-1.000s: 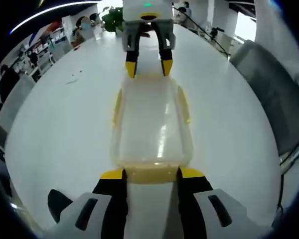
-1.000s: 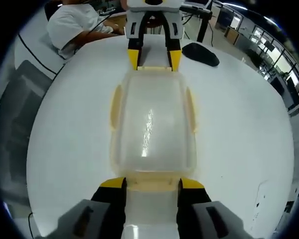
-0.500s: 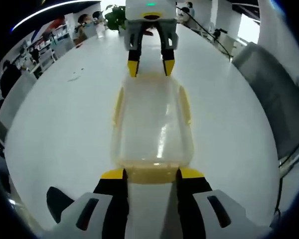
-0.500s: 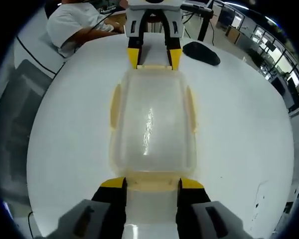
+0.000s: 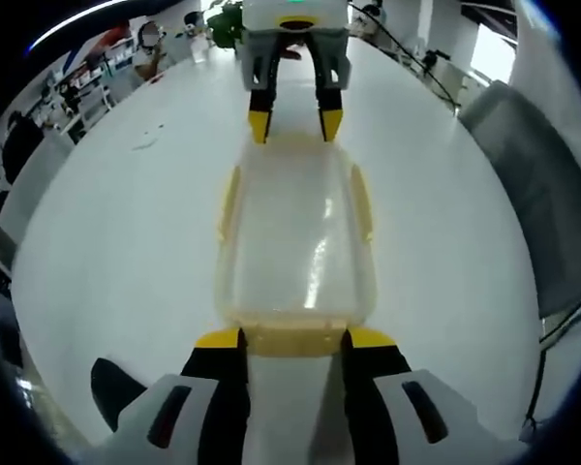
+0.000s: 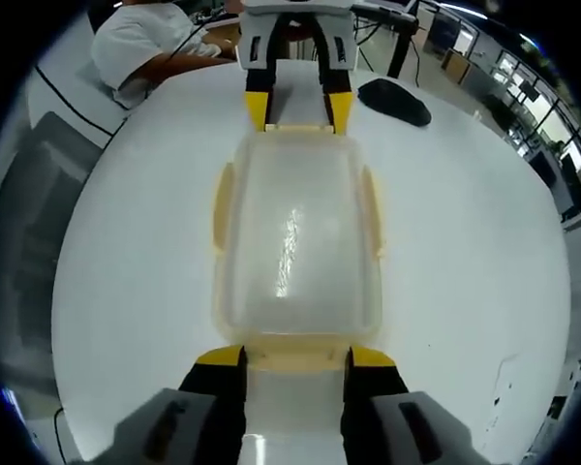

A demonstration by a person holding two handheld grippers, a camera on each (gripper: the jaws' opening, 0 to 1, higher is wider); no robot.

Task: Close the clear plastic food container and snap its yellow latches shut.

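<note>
Change: over the last second almost nothing moved; the two views drifted only slightly, and the clear plastic food container (image 5: 296, 242) kept its place between the two grippers.
Meaning: this read as a holding or pressing pause, with the lid already down on the box and the end latches the step in hand.
Container: it lay flat, lengthwise, in the middle of the white worktop (image 5: 116, 242), one short end toward each gripper.
Left gripper (image 5: 283, 341): its jaws stood apart, one at each side of the near end latch (image 5: 292, 339), yellow tips touching or just beside it; they gripped nothing.
Right gripper (image 6: 296, 358): likewise parted, flanking the opposite end latch (image 6: 296, 354) and clasping nothing.
Latch state: the yellow side latches (image 6: 372, 218) seemed folded flat against the walls; whether the end latches had snapped home could not be told through the fisheye blur.
Edges: the container's long sides ran clear of everything, with bare worktop on both flanks.
Open room: a dark computer mouse (image 6: 394, 101) sat well apart near the far edge, a seated person in white (image 6: 145, 44) beyond it, and a grey chair back (image 5: 533, 184) off one side.
</note>
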